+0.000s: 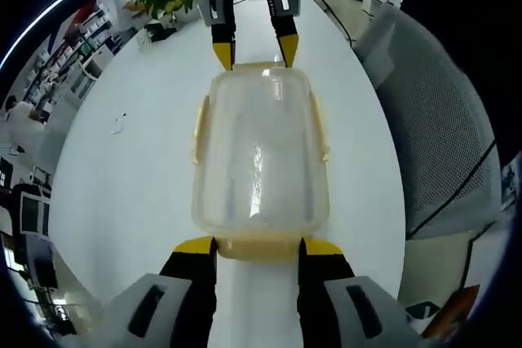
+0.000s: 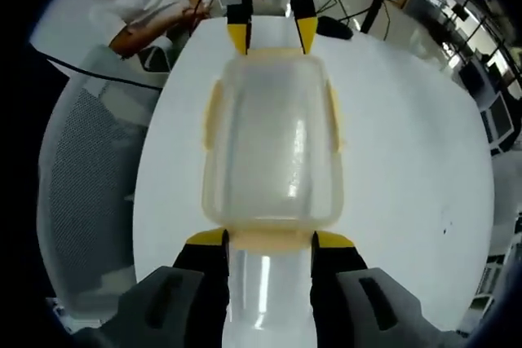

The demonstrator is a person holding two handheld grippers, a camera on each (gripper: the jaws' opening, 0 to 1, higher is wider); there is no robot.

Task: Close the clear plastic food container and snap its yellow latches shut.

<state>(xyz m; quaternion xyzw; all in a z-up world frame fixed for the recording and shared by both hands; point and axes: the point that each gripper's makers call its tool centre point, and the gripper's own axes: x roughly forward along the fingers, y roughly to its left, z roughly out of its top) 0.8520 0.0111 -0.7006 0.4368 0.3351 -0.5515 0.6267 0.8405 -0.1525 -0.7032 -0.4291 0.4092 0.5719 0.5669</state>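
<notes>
**Lid on, end latches under both tools**

The clear plastic food container (image 1: 261, 152) sits on the white tabletop (image 1: 139, 169) with its lid already in place, so the closing step looks done; what remains is the latching. It lies lengthwise between the two tools, which face each other from opposite ends.

In the left gripper view, the left tool (image 1: 258, 247) has its jaws spread, one on either side of the near end latch (image 1: 258, 247), tips right at the container's edge. The right tool (image 1: 254, 53) stands at the far end, jaws likewise apart around the far end latch (image 1: 259, 65). The right gripper view shows the same arrangement mirrored: the right tool (image 2: 270, 239) straddles its near latch (image 2: 270, 240) and the left tool (image 2: 272, 38) is at the opposite end.

The two long side latches (image 1: 198, 132) lie close along the walls; whether they are snapped home I cannot tell. The end latches seem to be the ones in hand, and I judge them not yet confirmed shut.

The container appears empty: nothing shows through the lid beyond glare and the pale tabletop beneath.
</notes>
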